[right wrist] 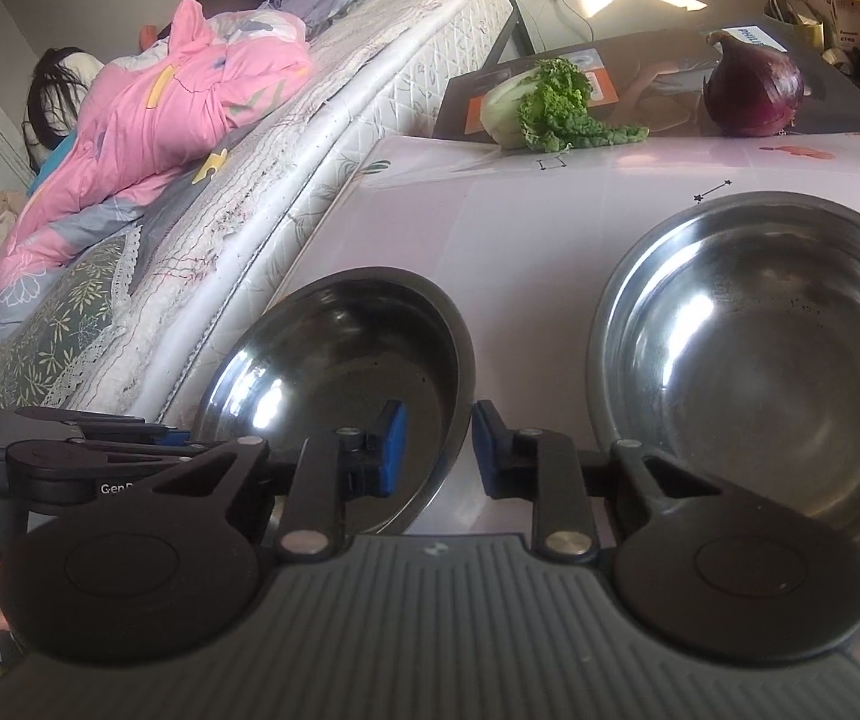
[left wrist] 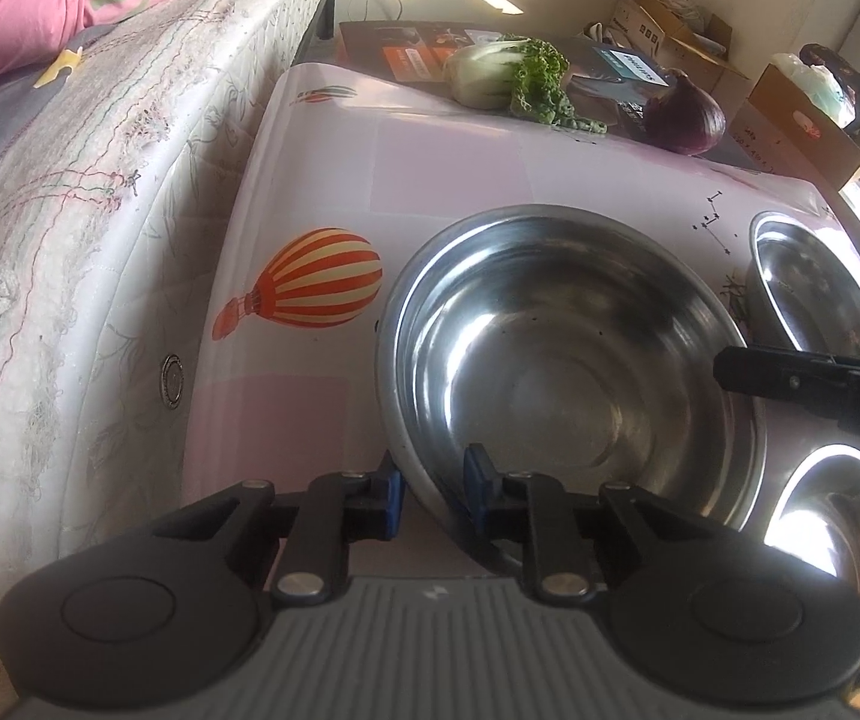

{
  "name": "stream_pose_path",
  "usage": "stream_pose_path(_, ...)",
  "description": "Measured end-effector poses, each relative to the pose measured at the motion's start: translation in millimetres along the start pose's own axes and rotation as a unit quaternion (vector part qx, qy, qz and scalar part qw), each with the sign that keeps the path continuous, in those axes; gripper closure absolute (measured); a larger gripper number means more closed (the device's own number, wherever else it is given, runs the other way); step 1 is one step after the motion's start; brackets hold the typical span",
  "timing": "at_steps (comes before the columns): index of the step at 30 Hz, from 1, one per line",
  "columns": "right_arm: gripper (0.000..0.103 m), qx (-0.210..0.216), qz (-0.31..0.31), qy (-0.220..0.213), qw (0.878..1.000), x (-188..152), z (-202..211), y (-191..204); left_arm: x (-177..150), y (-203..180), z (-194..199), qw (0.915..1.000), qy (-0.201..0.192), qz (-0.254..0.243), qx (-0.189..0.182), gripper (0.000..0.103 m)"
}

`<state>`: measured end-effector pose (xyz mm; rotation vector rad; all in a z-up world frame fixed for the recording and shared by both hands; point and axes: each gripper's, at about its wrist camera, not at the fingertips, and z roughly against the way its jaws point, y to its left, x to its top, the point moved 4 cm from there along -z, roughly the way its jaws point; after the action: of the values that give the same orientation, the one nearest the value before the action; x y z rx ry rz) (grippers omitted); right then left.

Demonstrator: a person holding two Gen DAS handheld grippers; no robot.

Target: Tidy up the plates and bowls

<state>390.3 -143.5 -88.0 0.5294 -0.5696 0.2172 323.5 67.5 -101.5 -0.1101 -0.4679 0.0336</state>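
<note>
**Both grippers closing on the rim of the same steel bowl**

Left wrist view: the left gripper (left wrist: pixel 430 489) is straddling the near rim of the large steel bowl (left wrist: pixel 568 360), one blue pad outside the wall and one inside. The pads are sitting close against the thin metal, so I am reading this as a pinch on the rim. The bowl is resting on the pink table (left wrist: pixel 321 180), which is printed with a hot-air balloon. A second steel bowl (left wrist: pixel 814 288) is lying to its right, and a third steel dish (left wrist: pixel 844 540) is showing at the near right. The tip of the other gripper is reaching in from the right over the large bowl's far-right rim. A leafy cabbage (left wrist: pixel 508 78) and a red onion (left wrist: pixel 685 114) are sitting at the table's far end.

Right wrist view: the right gripper (right wrist: pixel 439 450) is bracketing the right-hand rim of that same bowl (right wrist: pixel 339 384), with one pad inside and one outside. A sliver of gap is showing, so whether the pads are pressing I cannot tell. The second bowl (right wrist: pixel 760 372) is lying just beside it, apart.

Handling, as I judge it: the bowl is stiff, light and polished, so likely slippery. The thin rolled rim is the only purchase, so opposite-side pinches should be keeping it level.
</note>
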Motion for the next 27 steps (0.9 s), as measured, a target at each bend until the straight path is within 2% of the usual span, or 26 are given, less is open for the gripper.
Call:
stream_pose_path(8, 0.085, 0.005, -0.018, 0.002, 1.0, -0.7, -4.5, -3.2, 0.5, -0.3, 0.3, 0.9999, -0.001, 0.009, 0.008, 0.082)
stream_pose_path(19, 0.086, -0.006, 0.019, -0.011, 1.0, -0.8, 7.7, 5.9, 1.3, -7.4, 12.1, 0.9991, -0.028, -0.015, 0.029, 0.082)
stream_pose_path(27, 0.087, -0.01, 0.035, -0.024, 0.999, 2.2, 21.2, 11.1, 4.2, -12.2, 24.9, 0.9984, -0.043, -0.023, 0.029, 0.082)
